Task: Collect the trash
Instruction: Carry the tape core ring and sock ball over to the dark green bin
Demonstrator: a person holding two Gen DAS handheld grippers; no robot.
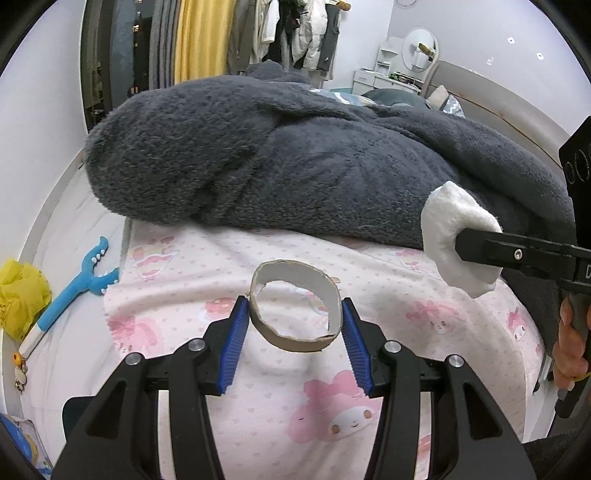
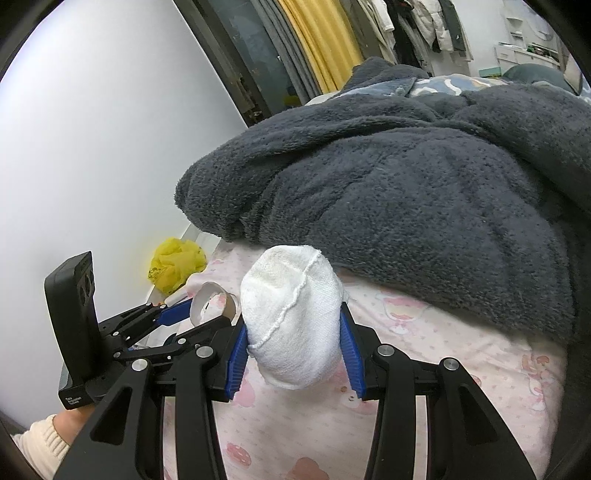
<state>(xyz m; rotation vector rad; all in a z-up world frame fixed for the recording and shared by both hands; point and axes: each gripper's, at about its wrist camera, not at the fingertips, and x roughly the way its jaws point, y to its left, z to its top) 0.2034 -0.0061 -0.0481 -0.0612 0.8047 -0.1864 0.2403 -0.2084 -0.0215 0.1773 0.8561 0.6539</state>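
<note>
- The left gripper (image 1: 295,321) has its blue pads (image 1: 233,345) pressed on both sides of a cardboard ring (image 1: 295,306), a short torn slice of paper tube. The jaws stand about half open, as wide as the ring, which hangs clear above the bed sheet with its open hole facing the camera.
- The right gripper (image 2: 293,341) is closed part way on a white cloth wad (image 2: 291,317). Its blue pads (image 2: 236,363) squeeze the wad from 9 and 3 o'clock, and the cloth bulges up and out past the tips.
- In the left wrist view the wad and the right gripper's black finger come in at 3 o'clock, near the ring but apart from it. A hand (image 1: 569,347) grips the handle at about 4 o'clock.
- In the right wrist view the left gripper and its ring sit at 9 o'clock, just beside the wad. A pale knit sleeve (image 2: 37,443) shows at 8 o'clock.
- Under both grippers lies a pink bed sheet (image 1: 424,332) printed with cartoon rabbits.
- Beyond the sheet, at 12 o'clock, a dark grey fleece blanket (image 1: 277,155) is heaped across the bed.
- At 9 o'clock in the left wrist view a blue toy (image 1: 77,291) with white teeth lies on the bed's edge, and just left of it a crumpled yellow plastic bag (image 1: 22,295).
- Far off at 12 o'clock hang a yellow curtain (image 1: 203,37) and some clothes (image 1: 303,29).
</note>
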